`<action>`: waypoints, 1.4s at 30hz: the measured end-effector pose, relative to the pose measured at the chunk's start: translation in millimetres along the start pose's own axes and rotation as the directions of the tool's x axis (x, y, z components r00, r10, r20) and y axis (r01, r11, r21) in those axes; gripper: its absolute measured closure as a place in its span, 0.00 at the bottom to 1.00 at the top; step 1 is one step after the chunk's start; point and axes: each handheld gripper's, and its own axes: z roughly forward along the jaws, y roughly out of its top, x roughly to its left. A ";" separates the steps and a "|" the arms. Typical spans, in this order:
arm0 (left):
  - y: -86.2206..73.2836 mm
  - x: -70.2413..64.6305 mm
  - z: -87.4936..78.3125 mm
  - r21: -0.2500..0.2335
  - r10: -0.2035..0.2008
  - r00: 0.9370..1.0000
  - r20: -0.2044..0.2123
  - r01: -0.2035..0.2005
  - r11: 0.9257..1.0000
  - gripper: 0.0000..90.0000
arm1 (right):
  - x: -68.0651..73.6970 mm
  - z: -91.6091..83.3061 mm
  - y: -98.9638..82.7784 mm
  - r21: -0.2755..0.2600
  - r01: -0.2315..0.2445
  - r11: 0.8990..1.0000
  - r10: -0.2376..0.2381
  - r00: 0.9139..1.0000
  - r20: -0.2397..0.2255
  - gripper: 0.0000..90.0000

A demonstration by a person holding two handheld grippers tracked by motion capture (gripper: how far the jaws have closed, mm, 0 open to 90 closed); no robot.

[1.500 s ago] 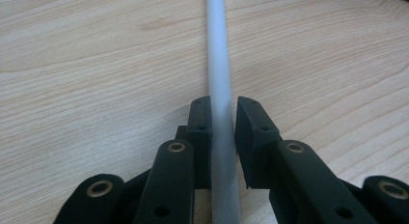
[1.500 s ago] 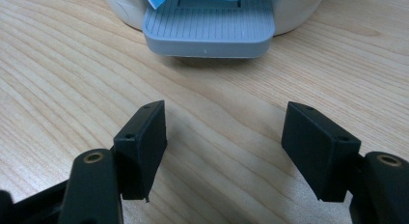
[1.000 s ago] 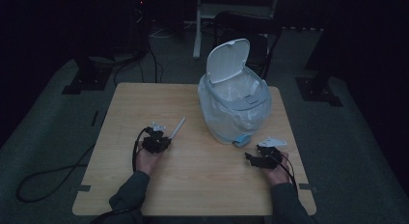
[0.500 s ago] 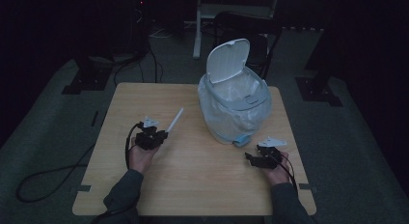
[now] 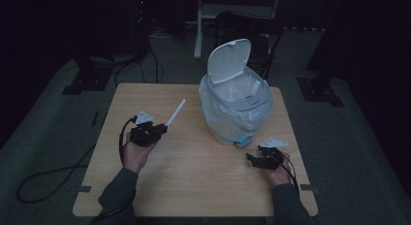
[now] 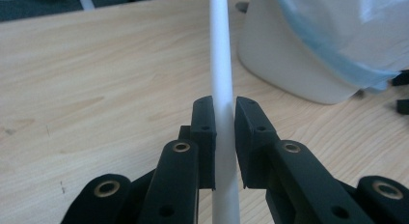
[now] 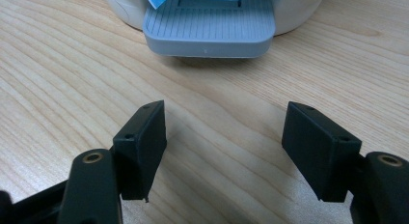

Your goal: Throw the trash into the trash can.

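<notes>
Since the picture from a second before, the left gripper (image 5: 162,129) had gone up off the table (image 5: 194,186) and moved a little further from the person, and the white stick (image 5: 175,112) had gone up with it. The right gripper (image 5: 253,158) had stayed where it was.

The left gripper's two black pads (image 6: 205,132) were squeezed tight on the white stick (image 6: 221,64). They held it near its low end, and most of the stick poked out past the jaws, up and toward the bin (image 5: 236,108). The stick was in the air, to the left of the bin and not touching it.

The bin had a clear bag inside, and its lid (image 5: 229,60) stood wide open. The right gripper (image 7: 224,151) had its jaws wide apart with nothing between them. It rested low by the table, just in front of the bin's grey foot pedal (image 7: 209,28).

The job looked like putting the stick in the bin. To do it well, the left hand should have kept its tight hold and lifted higher than the bin's rim. The long end could bump the bin's side or catch the bag, so it needed to go over the top first. The pads should have let go only when the stick was right over the opening.
</notes>
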 end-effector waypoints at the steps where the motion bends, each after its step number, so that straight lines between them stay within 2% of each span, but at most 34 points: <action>1: 1.4 -0.9 -1.4 -0.004 0.002 1.000 0.004 -0.002 1.000 0.89 | -0.1 0.0 0.0 0.000 0.001 1.000 -0.001 1.000 0.000 0.35; 7: 13.8 -3.4 -13.4 -0.050 0.030 0.998 0.061 -0.027 0.998 0.89 | 0.0 0.1 0.0 -0.001 0.000 1.000 0.000 1.000 0.000 0.35; 10: 20.4 -4.8 -20.6 -0.069 0.047 0.996 0.071 -0.042 0.997 0.89 | -0.1 0.0 0.0 -0.001 0.001 1.000 -0.001 1.000 0.000 0.35; 20: 39.1 -15.1 -34.9 -0.102 0.110 0.991 0.078 -0.102 0.990 0.89 | -0.1 0.0 0.1 -0.001 0.000 1.000 0.000 1.000 0.001 0.35; 30: 60.9 -28.7 -41.9 -0.136 0.176 0.979 0.100 -0.161 0.978 0.89 | 0.1 -0.1 0.0 0.001 -0.002 1.000 0.002 1.000 0.000 0.35; 38: 68.5 -31.1 -44.8 -0.144 0.188 0.976 0.109 -0.171 0.975 0.89 | -0.1 0.0 0.1 -0.001 0.001 1.000 -0.001 1.000 0.001 0.35; 42: 78.8 -35.5 -45.1 -0.152 0.209 0.970 0.125 -0.190 0.970 0.89 | -0.1 0.0 0.1 -0.001 0.000 1.000 0.000 1.000 0.000 0.35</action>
